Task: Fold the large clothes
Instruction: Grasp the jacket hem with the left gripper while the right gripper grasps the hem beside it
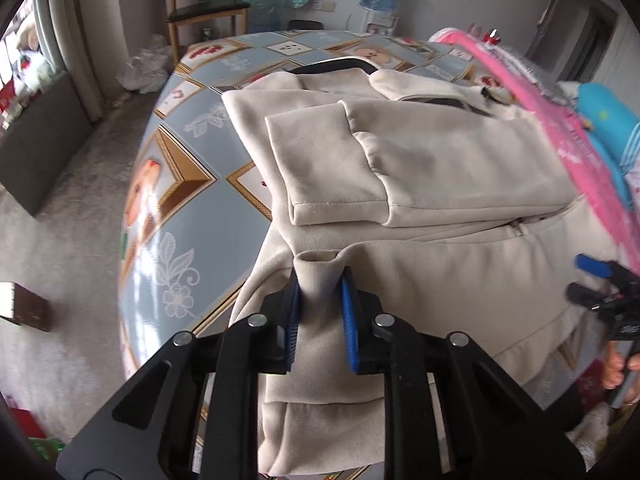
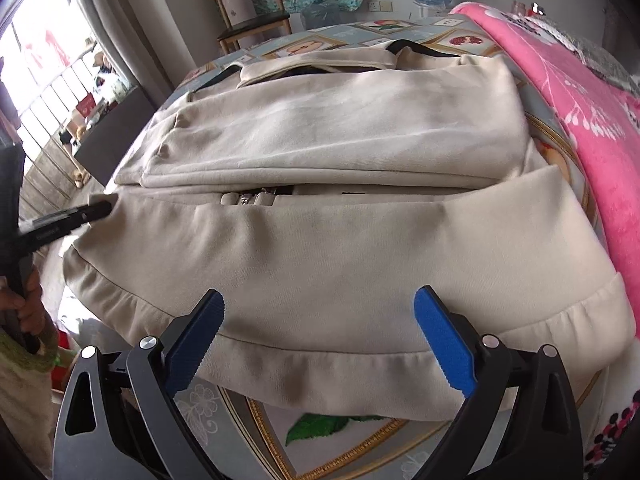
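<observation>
Your left gripper (image 1: 320, 304) pinches the jacket (image 1: 440, 168) hem corner; your right gripper (image 2: 320, 344), jaws spread, hovers over the hem (running crosswise between them).

Daylight is coming in from the window (image 2: 44, 80) at upper left, blowing out white there. Glare is streaking the glossy desk (image 1: 148, 264) at left of frame. Fisheye is bending the edges, black vignette is filling corners. The floor (image 1: 60, 240) is smearing with blur; the centre is staying sharp, shadows soft.
</observation>
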Demonstrator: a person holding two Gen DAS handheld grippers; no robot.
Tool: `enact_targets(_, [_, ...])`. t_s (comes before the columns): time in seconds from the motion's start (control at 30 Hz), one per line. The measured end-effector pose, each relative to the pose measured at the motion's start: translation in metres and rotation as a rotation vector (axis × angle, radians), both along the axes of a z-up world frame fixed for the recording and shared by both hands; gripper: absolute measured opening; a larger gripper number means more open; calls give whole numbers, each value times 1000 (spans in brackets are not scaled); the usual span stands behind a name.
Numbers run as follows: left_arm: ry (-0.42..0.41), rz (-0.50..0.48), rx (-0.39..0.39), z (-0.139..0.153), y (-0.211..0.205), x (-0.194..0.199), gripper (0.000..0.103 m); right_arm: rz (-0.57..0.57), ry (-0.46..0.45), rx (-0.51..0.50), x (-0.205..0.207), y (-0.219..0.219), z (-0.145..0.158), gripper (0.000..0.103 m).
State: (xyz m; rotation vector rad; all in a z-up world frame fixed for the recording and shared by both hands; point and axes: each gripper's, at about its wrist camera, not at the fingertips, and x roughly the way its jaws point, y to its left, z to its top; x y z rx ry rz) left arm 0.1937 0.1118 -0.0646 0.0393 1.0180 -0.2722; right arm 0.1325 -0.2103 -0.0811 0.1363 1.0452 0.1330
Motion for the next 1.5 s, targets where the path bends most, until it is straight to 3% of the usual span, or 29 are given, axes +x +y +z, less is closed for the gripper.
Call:
enact_targets(0.2, [-30, 43, 227, -4, -30, -12, 16, -100, -81, 5, -19, -60, 32, 93])
enact_targets(0.33, [-36, 55, 291, -7, -41, -14, 14, -173, -87, -47, -18, -102, 40, 93])
enact_targets(0.47, [-20, 77, 264, -6, -37, -12, 14, -190, -95, -56, -3, -133, 44, 93])
enact_targets(0.63, [-13, 91, 260, -7, -38, -11, 15, -141, -53, -43, 34, -142, 31, 84])
enact_targets(0.8, [-7, 96, 257, -7, -38, -9, 15, -131, 36, -59, 59, -147, 8, 62])
enact_targets(0.9, [-3, 99, 251, -6, -38, -9, 15, -100, 30, -50, 52, -138, 15, 43])
enact_targets(0.97, [-1, 100, 248, -6, -38, -9, 15, -86, 4, -94, 44, -130, 24, 39])
enact_targets(1.13, [1, 100, 248, -6, -37, -9, 15, 0, -41, -98, 28, -118, 42, 38])
enact_targets(1.27, [1, 102, 244, -6, -37, -8, 15, 64, -15, -75, 33, -116, 38, 38])
enact_targets(1.4, [1, 101, 245, -6, -37, -8, 15, 44, 19, -38, 55, -129, 25, 38])
enact_targets(1.5, [3, 103, 242, -6, -37, -8, 15, 0, 48, 63, 74, -150, 14, 38])
